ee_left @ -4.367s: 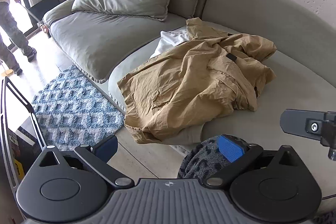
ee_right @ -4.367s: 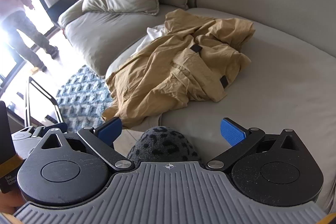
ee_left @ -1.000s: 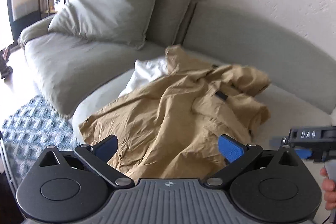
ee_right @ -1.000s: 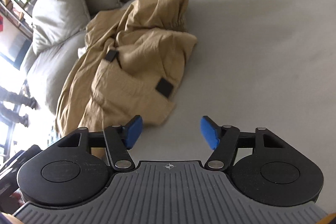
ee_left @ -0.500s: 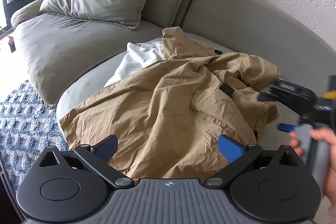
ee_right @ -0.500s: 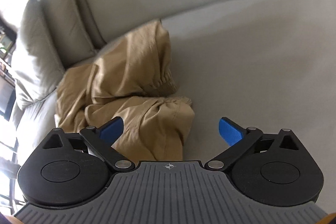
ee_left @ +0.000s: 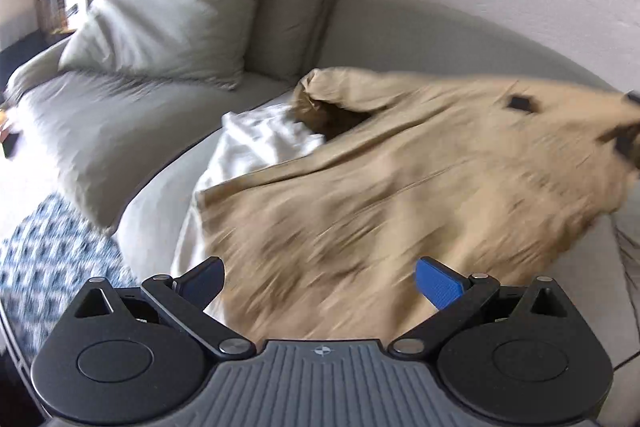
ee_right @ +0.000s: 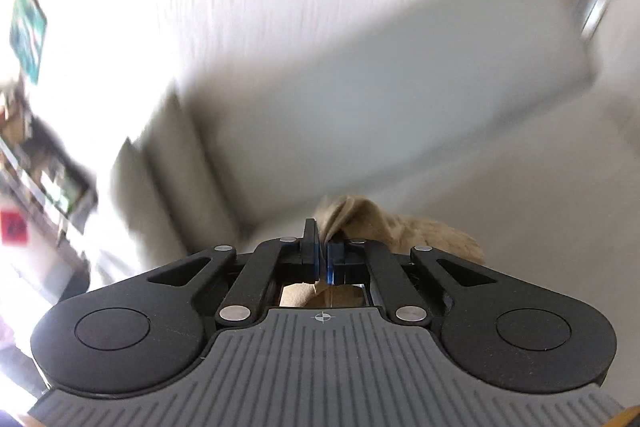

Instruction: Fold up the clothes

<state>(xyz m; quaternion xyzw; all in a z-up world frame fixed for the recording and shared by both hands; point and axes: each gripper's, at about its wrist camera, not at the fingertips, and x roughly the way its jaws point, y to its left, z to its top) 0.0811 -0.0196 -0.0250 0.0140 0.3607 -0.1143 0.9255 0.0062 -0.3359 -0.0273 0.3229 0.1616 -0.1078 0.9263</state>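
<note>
Jacket: one tan jacket (ee_left: 400, 187), crumpled and unfolded, on the round seat of the sofa (ee_left: 420, 39); its right end is drawn up and away toward the seat's right edge, and the cloth is blurred.
Shirt: one white garment (ee_left: 256, 143) lies partly under the jacket's left end, near the seat's left edge.
Right gripper (ee_right: 323, 257): pads pressed together on a bunch of tan cloth (ee_right: 400, 227); the camera points up at the sofa back and wall.
Left gripper (ee_left: 318, 281): pads wide apart, nothing between them, just above the jacket's near hem at the seat's front edge.
Key relation: the jacket stretches left to right across the seat, one end pinched by the right gripper; the free near hem lies straight ahead of the left gripper, which is the nearer to it.
Judgement: the jacket looks mid-lift for spreading out; a second grip on the hem would suit the left side.
Count: two garments, two cushions (ee_left: 168, 27), one rug (ee_left: 52, 251), two grippers.
</note>
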